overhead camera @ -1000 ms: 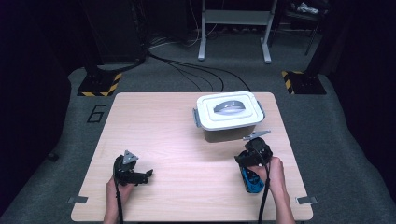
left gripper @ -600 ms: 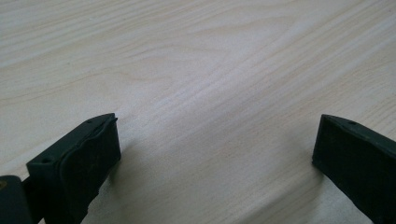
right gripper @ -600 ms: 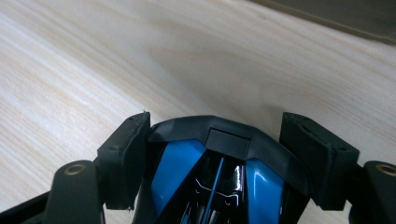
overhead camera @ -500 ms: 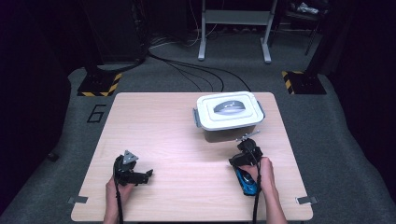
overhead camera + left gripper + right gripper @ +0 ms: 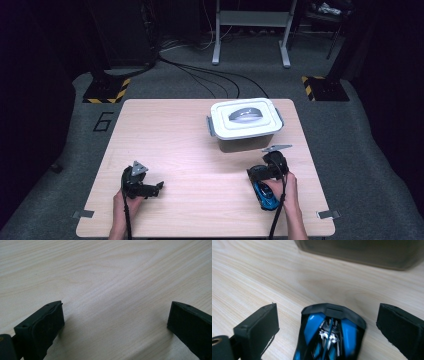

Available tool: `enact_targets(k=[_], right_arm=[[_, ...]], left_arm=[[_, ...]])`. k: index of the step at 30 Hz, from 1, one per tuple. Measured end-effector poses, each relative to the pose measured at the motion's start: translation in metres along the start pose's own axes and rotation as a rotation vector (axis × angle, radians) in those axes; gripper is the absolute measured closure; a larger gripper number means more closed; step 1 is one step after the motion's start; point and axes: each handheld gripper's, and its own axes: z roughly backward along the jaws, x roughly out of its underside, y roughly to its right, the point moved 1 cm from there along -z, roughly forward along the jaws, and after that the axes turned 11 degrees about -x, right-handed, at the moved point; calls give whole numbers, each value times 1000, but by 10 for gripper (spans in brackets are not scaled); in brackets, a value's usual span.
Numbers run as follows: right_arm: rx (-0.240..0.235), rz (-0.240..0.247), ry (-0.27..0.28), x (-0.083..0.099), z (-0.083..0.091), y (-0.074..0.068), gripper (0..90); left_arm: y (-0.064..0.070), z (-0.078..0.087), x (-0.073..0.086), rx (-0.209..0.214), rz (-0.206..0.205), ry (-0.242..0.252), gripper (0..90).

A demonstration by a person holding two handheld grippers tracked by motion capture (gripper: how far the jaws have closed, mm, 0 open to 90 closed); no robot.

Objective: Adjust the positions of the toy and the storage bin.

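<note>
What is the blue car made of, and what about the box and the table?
The blue car looks like glossy hard plastic: its blue and black panels shine and show crisp moulded edges between the open right tongs. The box seems plastic too, with a smooth white lid and a cloudy, see-through body. The table shows pale wood grain with a matte finish; it could be real wood or a printed laminate.

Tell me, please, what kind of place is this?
Probably a lab or studio set up for recording. A wooden table stands on grey carpet amid dark surroundings, with cables across the floor, yellow-black striped stand bases and a metal frame behind.
</note>
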Motion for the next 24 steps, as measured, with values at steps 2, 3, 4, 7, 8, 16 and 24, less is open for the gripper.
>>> enact_targets(k=[2,3,4,7,8,16,24], right_arm=[[11,16,26,5,9,1,6],[13,19,43,8,15,1,0],[21,25,59,12,20,2,0],[43,22,87,26,33,10,0],[49,9,95,32,37,13,0],[107,-39,173,76,60,43,0],[172,-46,137,98,58,55,0]], left_arm=[[1,-1,0,-5,5,10,6],[0,-1,0,-3,4,9,6],[0,-1,0,-4,1,7,6],[0,-1,0,-1,-2,4,6],[0,-1,0,-2,0,3,6],[-1,-1,-1,33,-9,9,14],[7,2,-20,102,-12,67,4]])
